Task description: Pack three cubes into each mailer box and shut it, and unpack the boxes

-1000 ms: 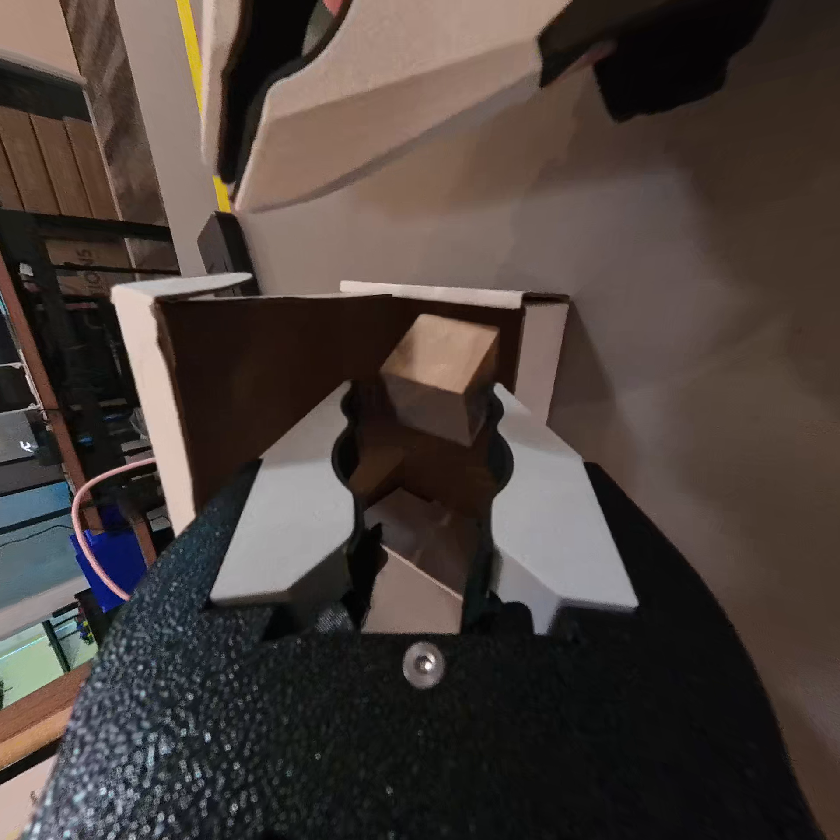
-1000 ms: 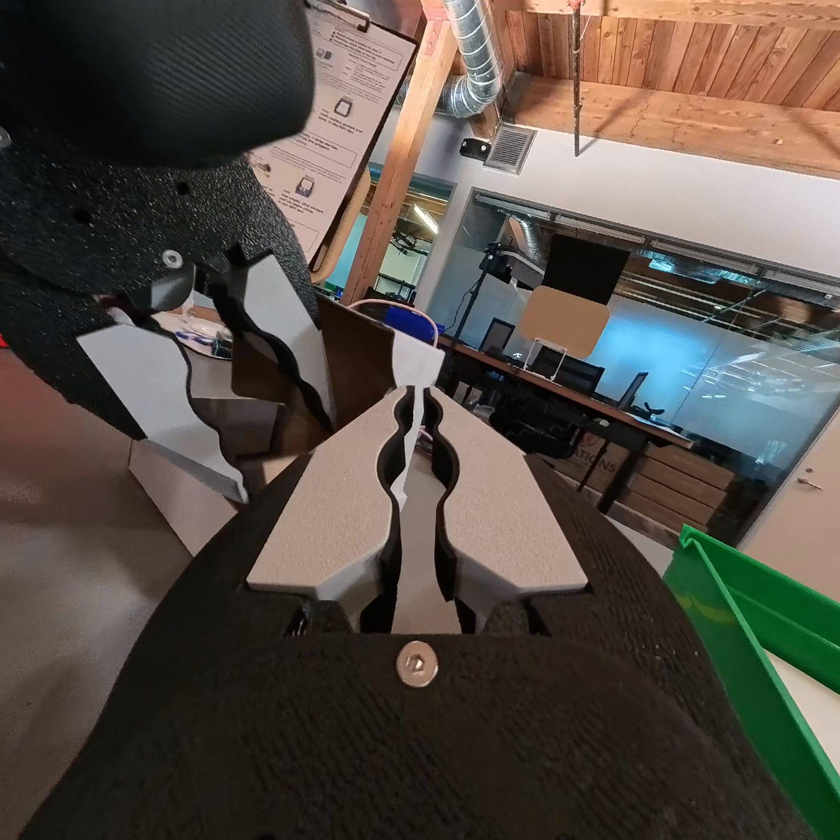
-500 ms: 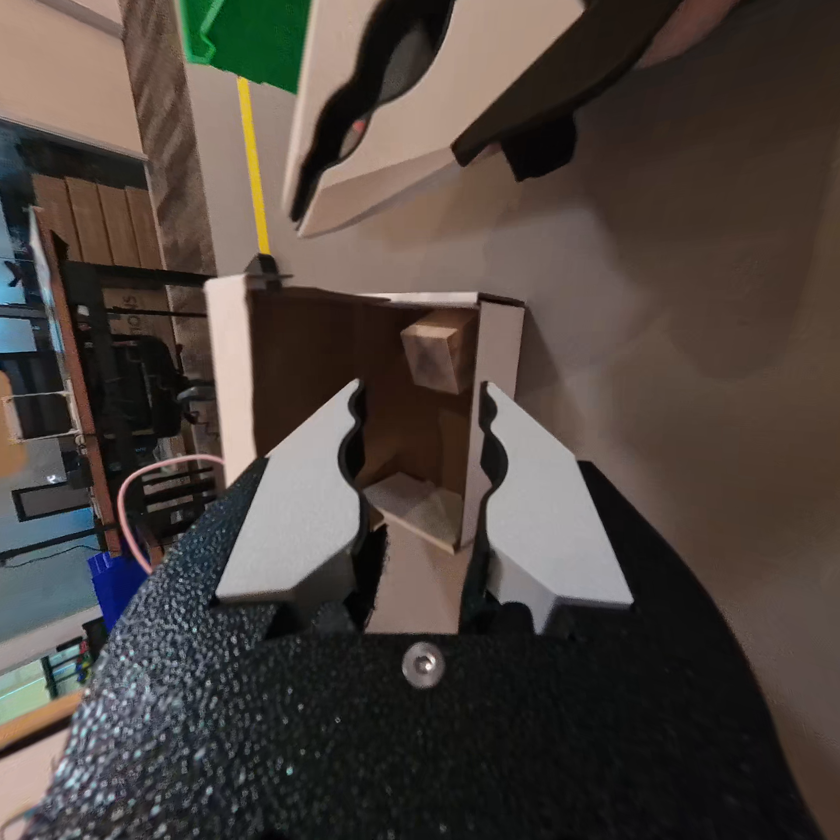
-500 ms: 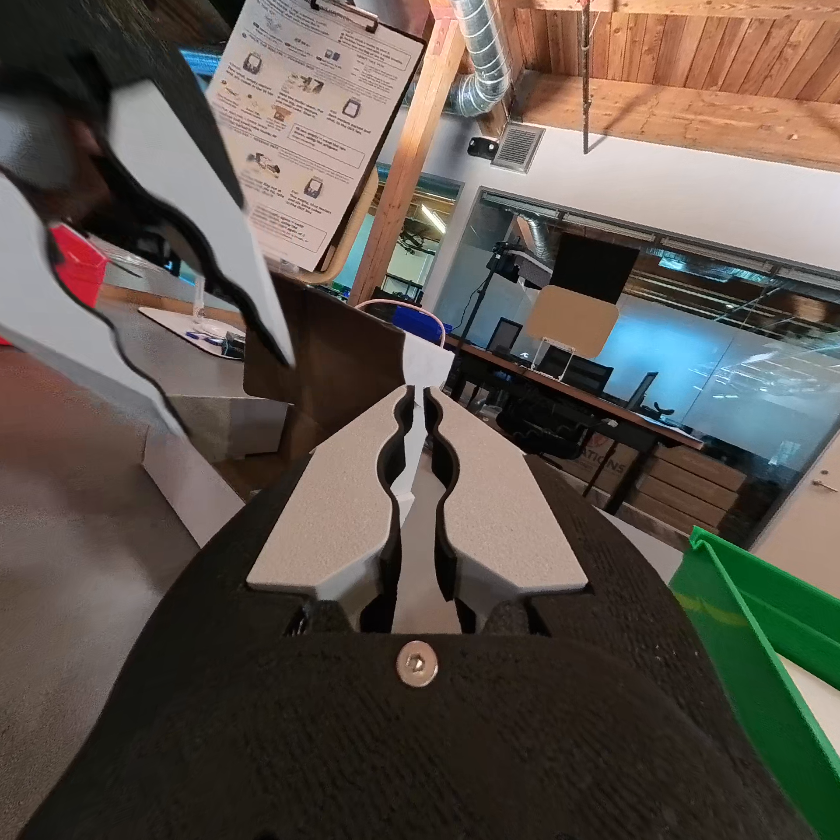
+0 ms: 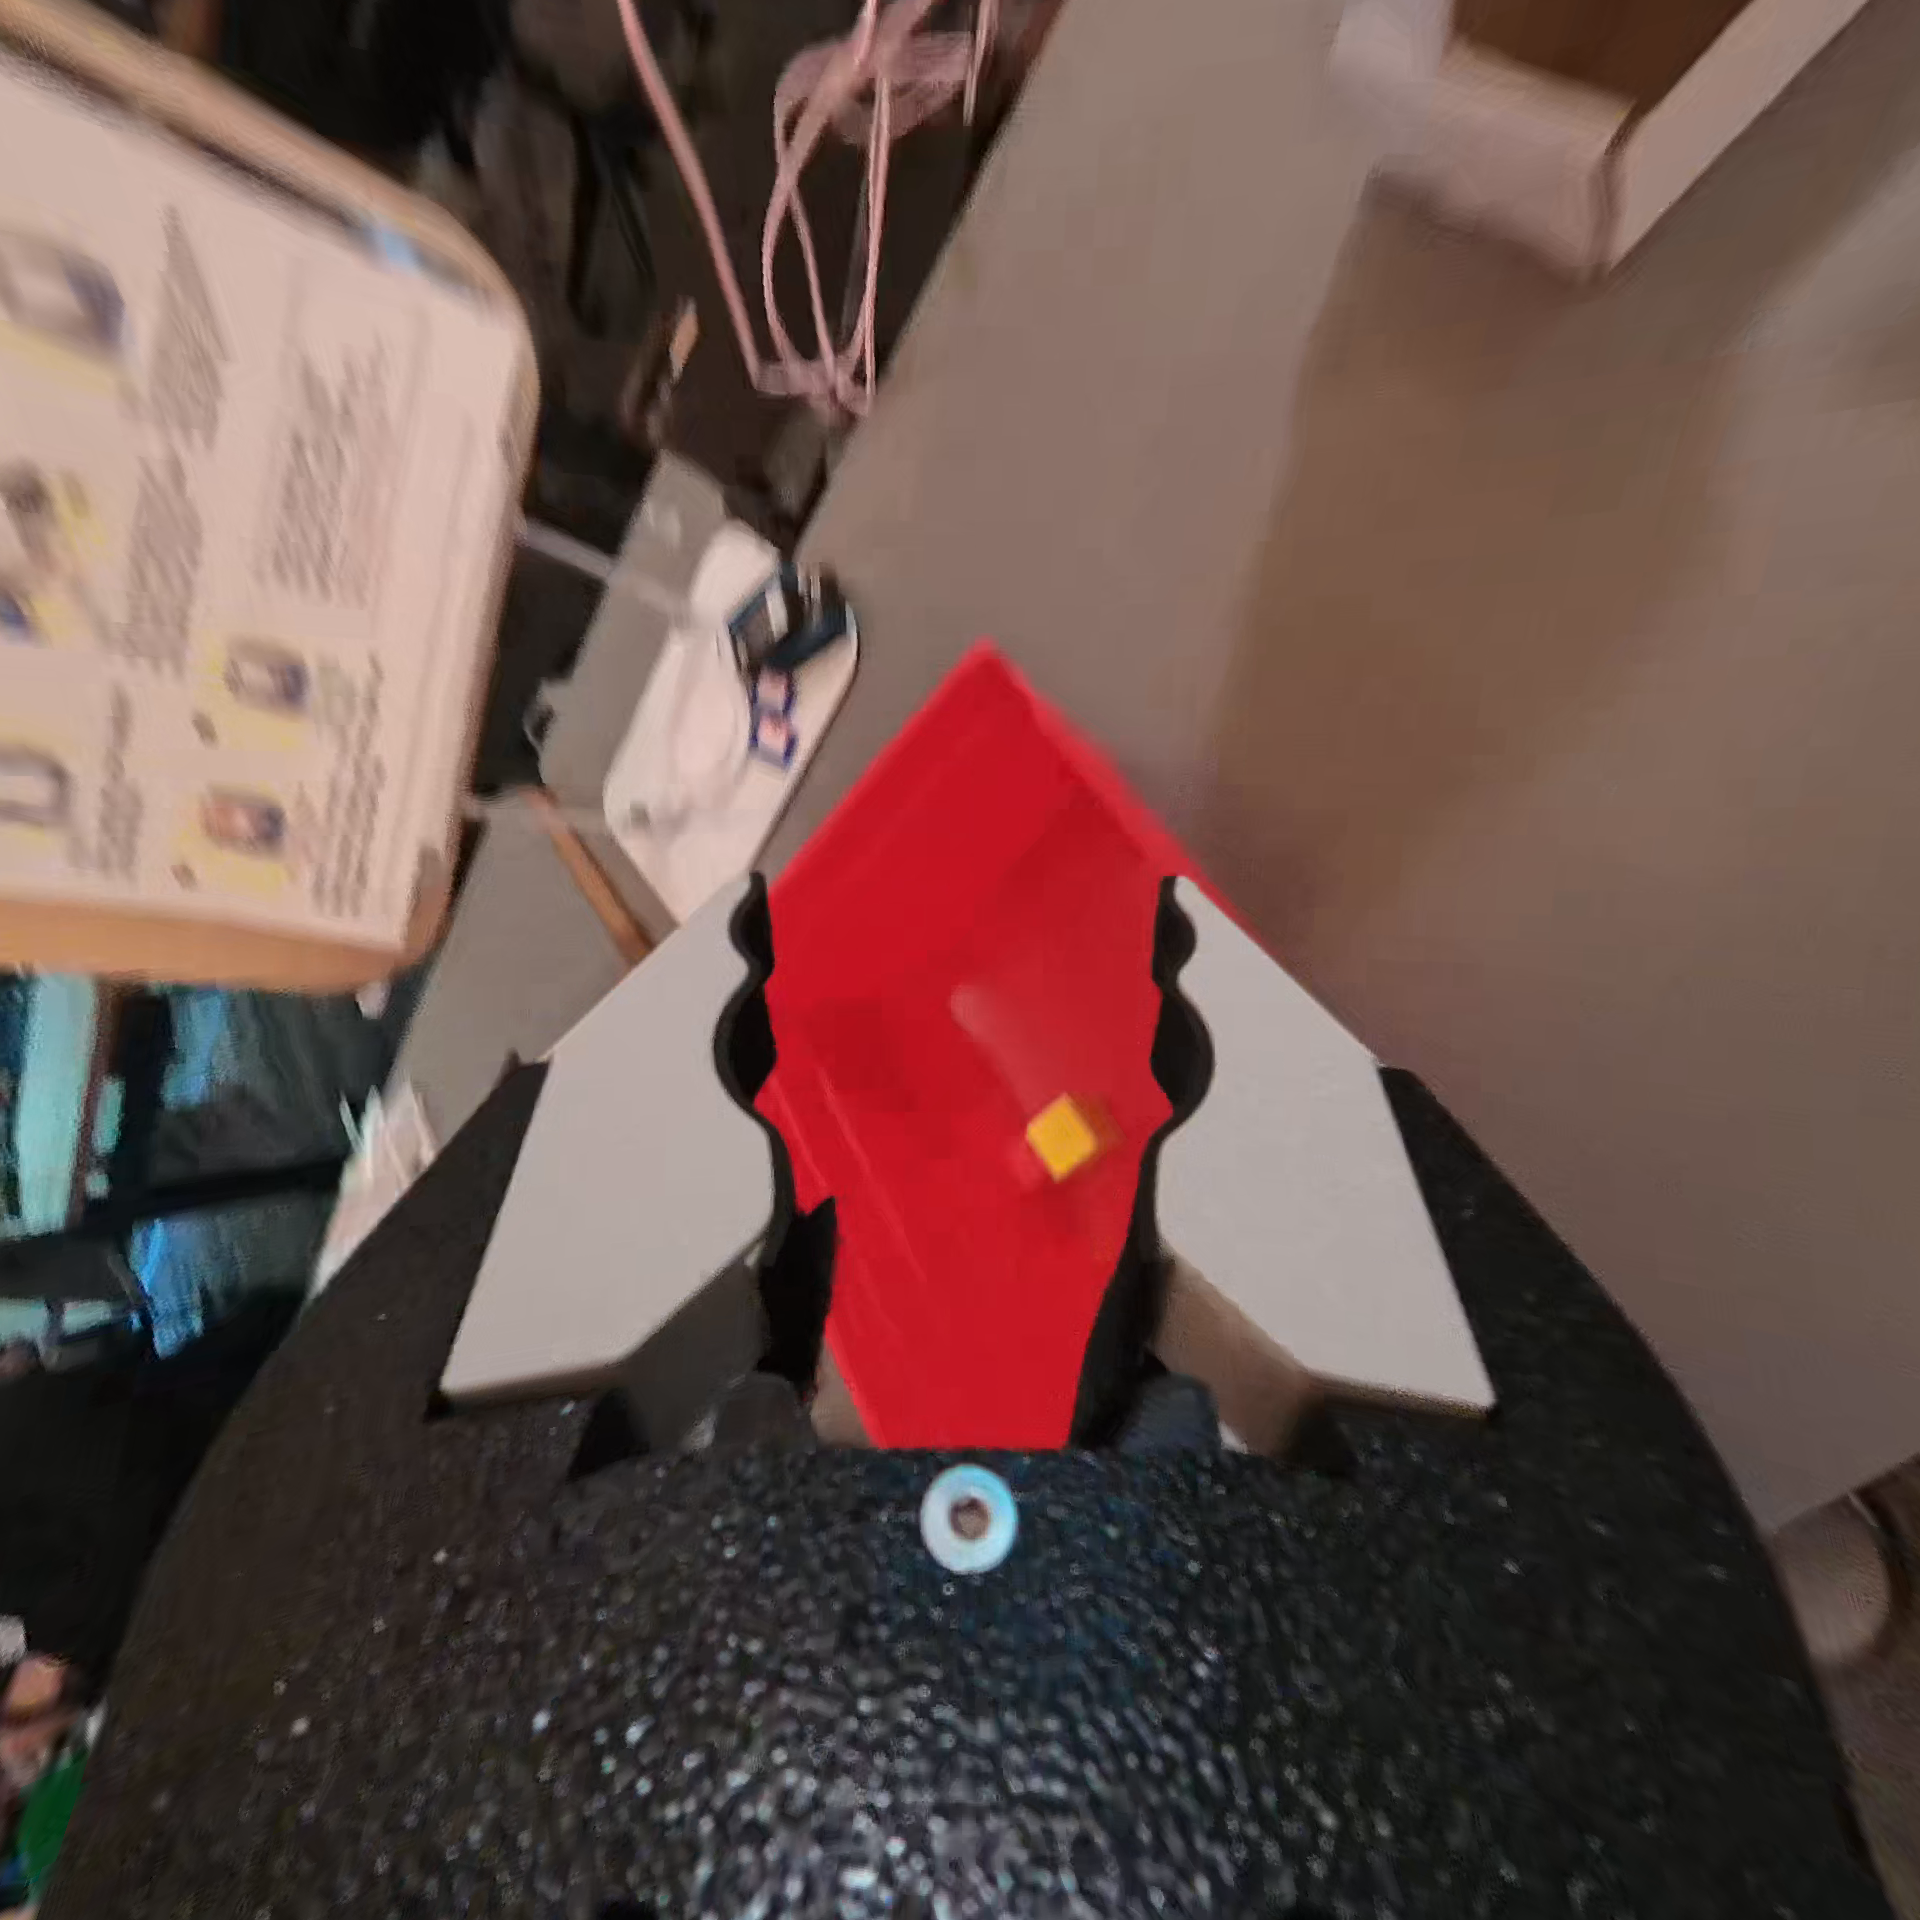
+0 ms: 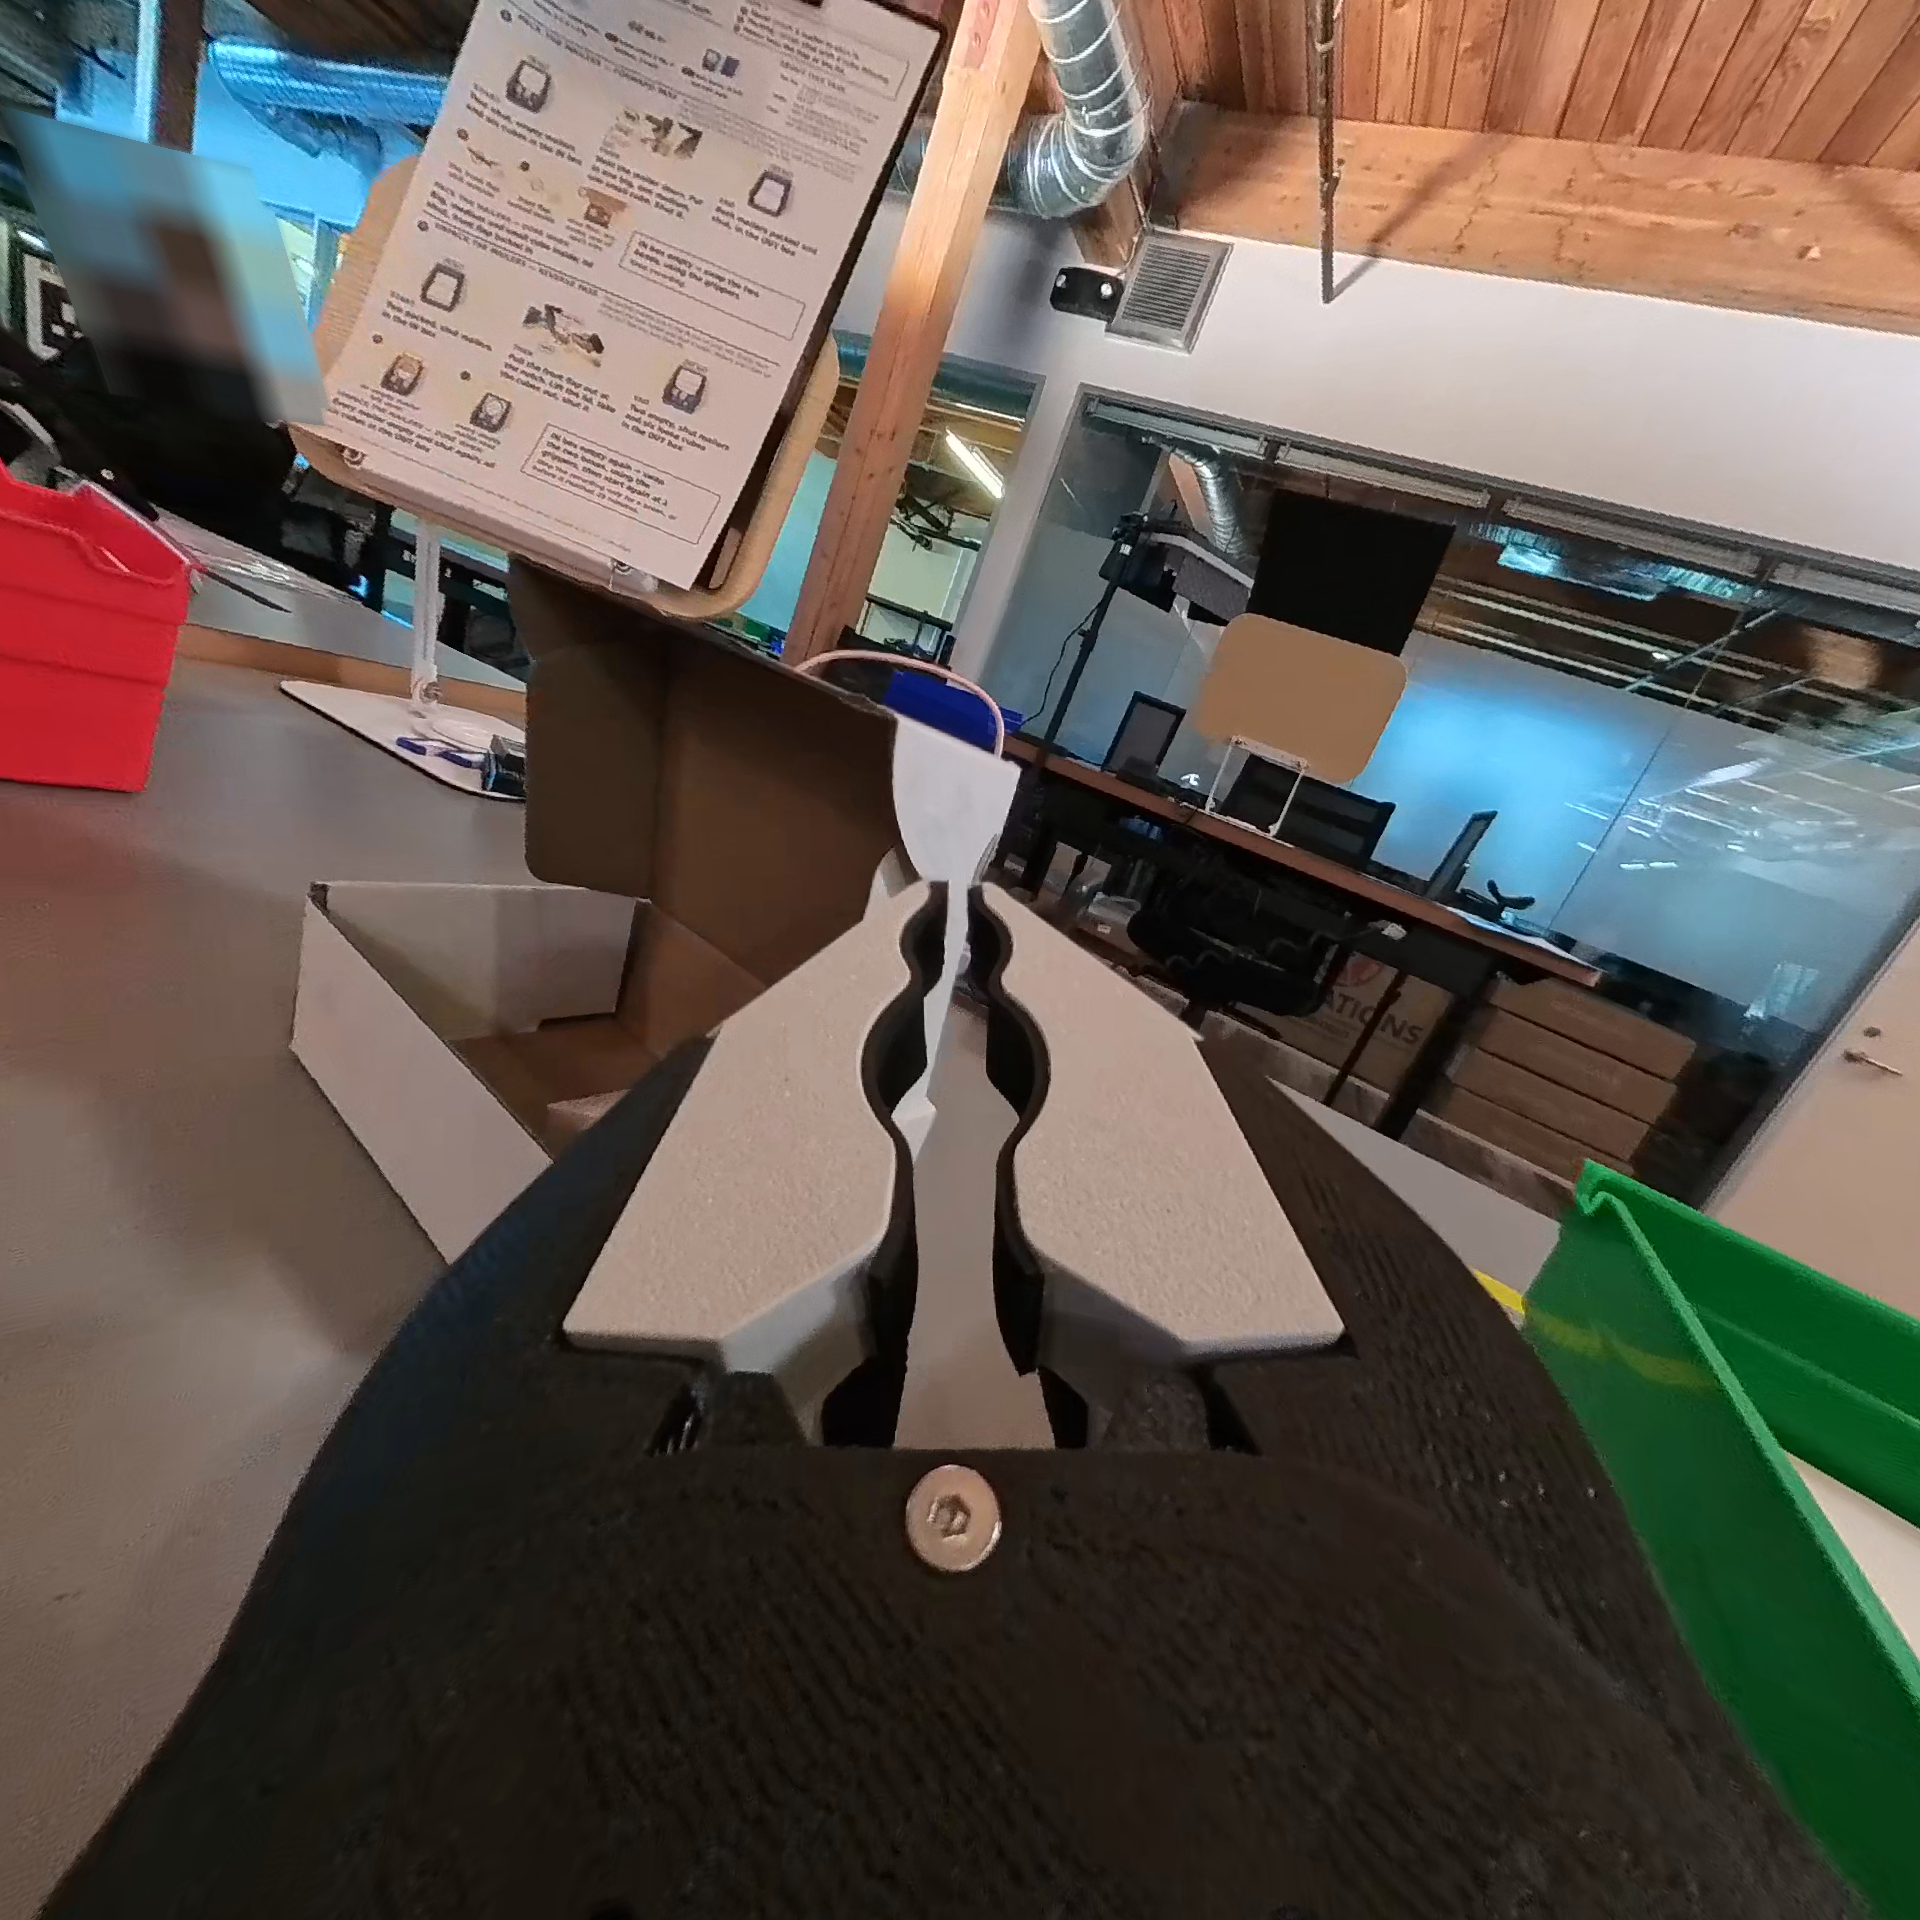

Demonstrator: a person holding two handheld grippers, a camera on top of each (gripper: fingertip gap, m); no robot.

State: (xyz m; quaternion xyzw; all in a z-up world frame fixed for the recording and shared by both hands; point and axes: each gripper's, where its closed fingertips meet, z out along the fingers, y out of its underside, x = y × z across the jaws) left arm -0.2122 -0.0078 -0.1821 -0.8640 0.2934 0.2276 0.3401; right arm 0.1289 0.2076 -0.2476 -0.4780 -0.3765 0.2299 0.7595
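In the right wrist view, the white mailer box (image 6: 416,1039) lies open on the grey table, its brown lid (image 6: 727,790) standing up. My right gripper (image 6: 961,899) is shut on the lid's white flap (image 6: 951,810) and holds it up. A pale shape (image 6: 587,1112) shows inside the box; I cannot tell what it is. The left wrist view is blurred. My left gripper (image 5: 961,904) is open and empty above the red bin (image 5: 935,831), with a small yellow cube (image 5: 1062,1138) in the bin between the fingers.
The red bin (image 6: 73,644) stands at the far left of the table and a green bin (image 6: 1714,1455) close on the right. A clipboard with an instruction sheet (image 6: 623,260) stands on a stand behind the box. A white box corner (image 5: 1683,156) shows at upper right.
My left gripper has swung away from the open box, where a wooden cube lay, to over the red bin, and is gone from the right wrist view. My right gripper still holds the flap.
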